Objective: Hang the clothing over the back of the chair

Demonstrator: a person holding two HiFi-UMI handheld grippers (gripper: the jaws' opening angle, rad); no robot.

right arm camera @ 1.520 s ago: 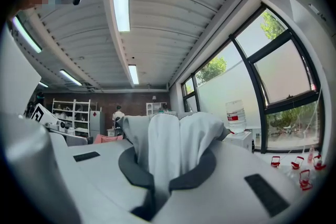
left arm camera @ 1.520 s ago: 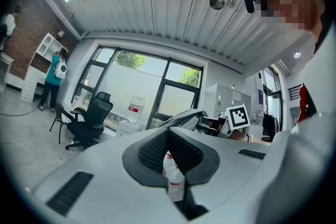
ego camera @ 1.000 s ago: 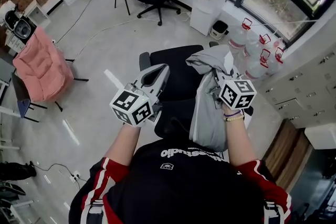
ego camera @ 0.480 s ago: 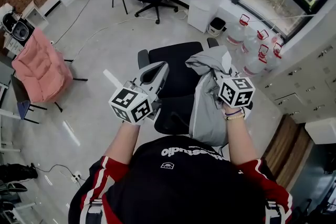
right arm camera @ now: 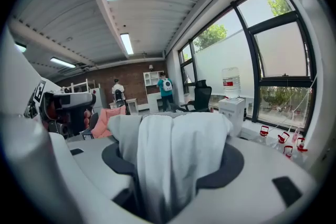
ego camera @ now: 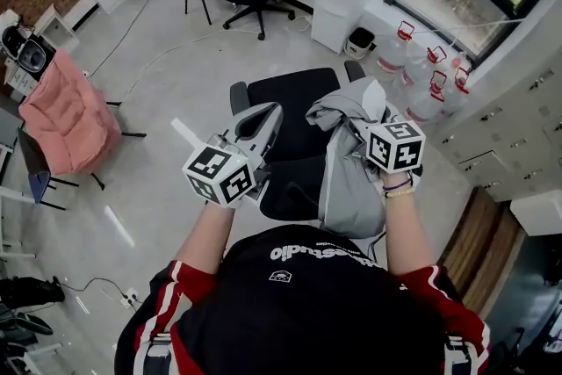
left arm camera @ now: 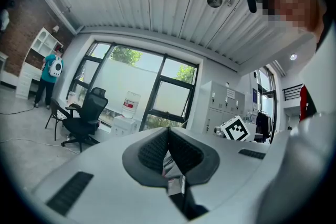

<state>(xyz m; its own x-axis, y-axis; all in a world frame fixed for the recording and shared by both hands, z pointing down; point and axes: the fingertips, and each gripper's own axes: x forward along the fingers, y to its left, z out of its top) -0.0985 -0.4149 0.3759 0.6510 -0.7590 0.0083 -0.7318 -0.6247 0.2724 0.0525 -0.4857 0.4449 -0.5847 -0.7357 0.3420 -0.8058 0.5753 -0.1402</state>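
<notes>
Right gripper (ego camera: 355, 124) has just been opening, jaws wide with the grey clothing (ego camera: 348, 180) bunched between them over the chair (ego camera: 294, 114)'s right side. Left gripper (ego camera: 266, 117) is closed and empty above the chair.

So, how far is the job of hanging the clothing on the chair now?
Done, it seems: the grey clothing hangs over the right part of the chair back. In hand: the right tongs have just been opening, with bunched cloth between them. The left tongs are shut and empty. Left: pull the right tongs free of the cloth.
</notes>
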